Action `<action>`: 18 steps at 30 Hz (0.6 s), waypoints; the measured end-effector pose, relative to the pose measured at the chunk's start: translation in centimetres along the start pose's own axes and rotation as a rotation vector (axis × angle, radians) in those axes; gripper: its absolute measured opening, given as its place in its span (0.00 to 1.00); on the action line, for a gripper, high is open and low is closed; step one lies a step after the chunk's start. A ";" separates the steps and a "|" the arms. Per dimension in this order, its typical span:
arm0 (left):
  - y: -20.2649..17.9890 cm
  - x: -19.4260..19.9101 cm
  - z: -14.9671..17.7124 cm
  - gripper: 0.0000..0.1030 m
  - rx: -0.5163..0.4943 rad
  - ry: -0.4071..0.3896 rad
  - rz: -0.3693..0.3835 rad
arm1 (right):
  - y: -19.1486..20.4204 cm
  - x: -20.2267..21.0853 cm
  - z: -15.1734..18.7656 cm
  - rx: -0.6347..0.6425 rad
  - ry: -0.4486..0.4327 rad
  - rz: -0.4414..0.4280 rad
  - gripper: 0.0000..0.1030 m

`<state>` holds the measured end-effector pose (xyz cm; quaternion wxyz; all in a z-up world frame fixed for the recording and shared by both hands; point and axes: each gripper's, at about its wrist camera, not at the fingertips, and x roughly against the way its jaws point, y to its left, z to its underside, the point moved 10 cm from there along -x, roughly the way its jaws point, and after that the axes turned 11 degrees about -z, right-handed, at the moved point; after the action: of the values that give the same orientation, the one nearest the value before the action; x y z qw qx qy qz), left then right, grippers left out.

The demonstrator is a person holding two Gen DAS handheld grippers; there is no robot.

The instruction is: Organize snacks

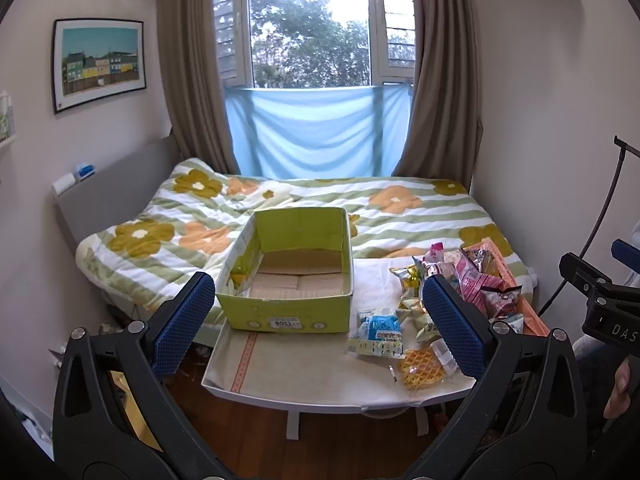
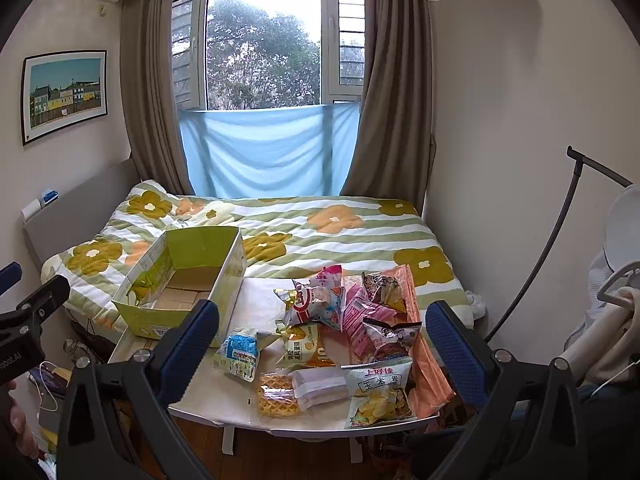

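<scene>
A small bedroom fills both views: a bed (image 1: 280,204) with a green-striped, flower-print quilt runs across the middle of the frame under a curtained window, and a low white table (image 1: 304,376) stands in the lower centre in front of it. On the table's left part sits an open green cardboard box (image 1: 288,312), its inside bare; right of it, in the lower right of the left wrist view, lies the heap of snacks (image 2: 344,320), some of them on an orange tray (image 2: 428,380). The left gripper (image 1: 320,320) hangs above the table's near edge with its blue fingers spread wide and nothing between them; the right gripper (image 2: 320,344) is likewise wide apart and bare, facing the heap. The work looks unstarted, so the first pick should probably be a loose packet at the pile's edge, such as the waffle pack (image 2: 276,396) or the blue-and-white packet (image 2: 238,354), taken by its body rather than a crinkly seam, then laid flat at the box's far wall to leave room. Soft bags may slip or drag neighbours along. The chip bag (image 2: 378,396) at lower centre reads "上好佳" and "玉米"; a box sticker shows "1308" upside down.
</scene>
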<state>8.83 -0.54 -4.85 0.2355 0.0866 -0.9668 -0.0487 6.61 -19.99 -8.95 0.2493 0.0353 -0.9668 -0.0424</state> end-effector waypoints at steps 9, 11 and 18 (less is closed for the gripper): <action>-0.1 -0.5 0.2 1.00 0.003 0.010 0.003 | -0.1 -0.4 0.5 -0.001 0.005 0.001 1.00; -0.1 -0.5 0.2 1.00 -0.005 0.011 -0.001 | -0.1 -0.5 0.6 -0.001 0.006 0.002 1.00; -0.3 -0.5 0.1 1.00 -0.010 0.011 0.009 | -0.3 -0.5 0.6 -0.001 0.008 0.000 1.00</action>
<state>9.29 -0.70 -5.19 0.2415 0.0812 -0.9656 -0.0520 6.75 -20.16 -9.69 0.2531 0.0352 -0.9658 -0.0429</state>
